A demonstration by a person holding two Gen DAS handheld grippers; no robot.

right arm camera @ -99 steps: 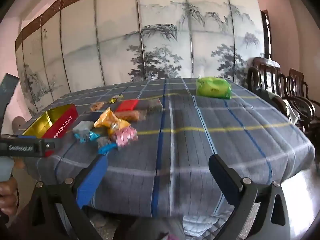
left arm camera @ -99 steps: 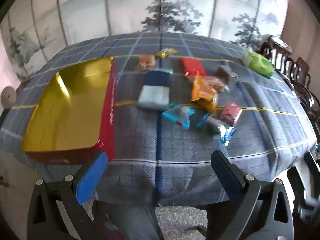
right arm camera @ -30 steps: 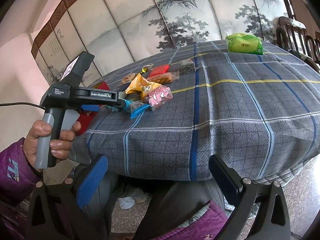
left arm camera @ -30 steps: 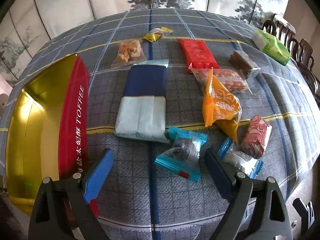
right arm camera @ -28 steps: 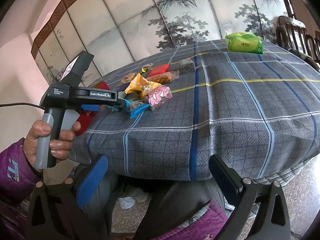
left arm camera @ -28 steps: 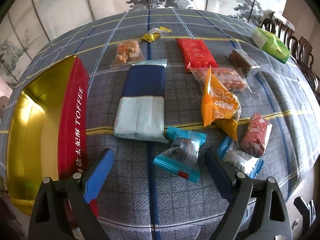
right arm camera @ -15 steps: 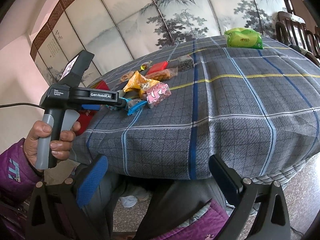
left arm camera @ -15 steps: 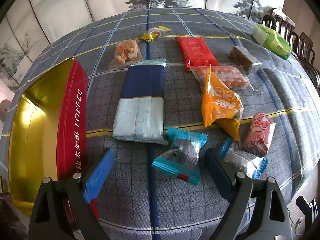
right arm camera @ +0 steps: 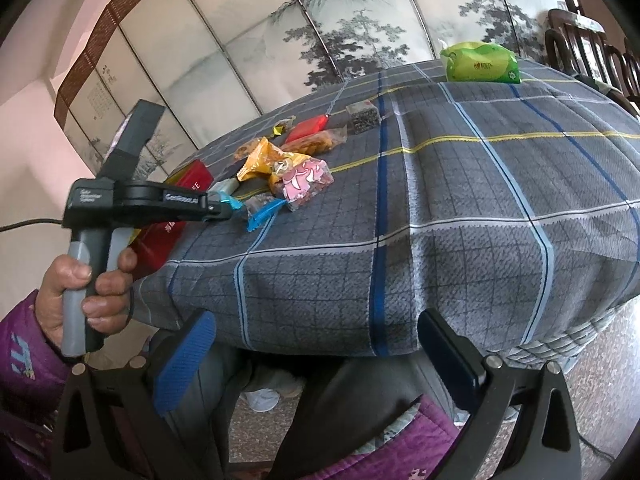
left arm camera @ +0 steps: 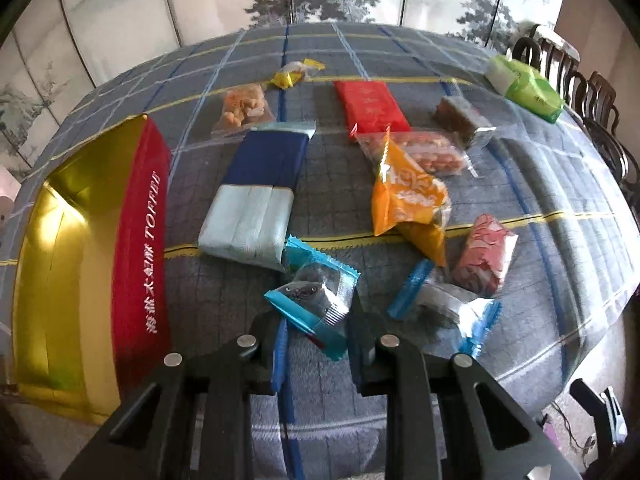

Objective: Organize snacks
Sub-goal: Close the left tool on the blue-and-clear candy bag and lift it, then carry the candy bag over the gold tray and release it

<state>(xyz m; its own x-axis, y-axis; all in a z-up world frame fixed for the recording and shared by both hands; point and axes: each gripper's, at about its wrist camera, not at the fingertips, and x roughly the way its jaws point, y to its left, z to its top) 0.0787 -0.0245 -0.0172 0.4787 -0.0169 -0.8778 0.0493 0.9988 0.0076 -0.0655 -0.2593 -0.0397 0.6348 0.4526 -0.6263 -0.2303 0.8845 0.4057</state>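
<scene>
In the left wrist view my left gripper (left arm camera: 318, 334) is shut on the near end of a blue-edged clear candy packet (left arm camera: 316, 300) on the checked tablecloth. A second blue-edged packet (left arm camera: 440, 304) lies just right of it, a pink wrapped snack (left arm camera: 486, 258) beyond. An orange bag (left arm camera: 408, 200), a blue and pale wafer pack (left arm camera: 256, 196) and a red packet (left arm camera: 372, 106) lie farther back. The open red and gold toffee tin (left arm camera: 136, 240) stands at the left. My right gripper (right arm camera: 316, 356) is open and empty, held off the table's near edge; the left gripper (right arm camera: 216, 210) shows from the side there.
A green tissue pack (left arm camera: 528, 86) lies at the far right of the table; it also shows in the right wrist view (right arm camera: 480, 62). Dark wooden chairs (left arm camera: 592, 96) stand along the right side. A painted folding screen (right arm camera: 340, 32) stands behind the table.
My left gripper has closed from wide open onto the blue-edged candy packet. The right gripper has stayed open below the table edge, shifting slightly.
</scene>
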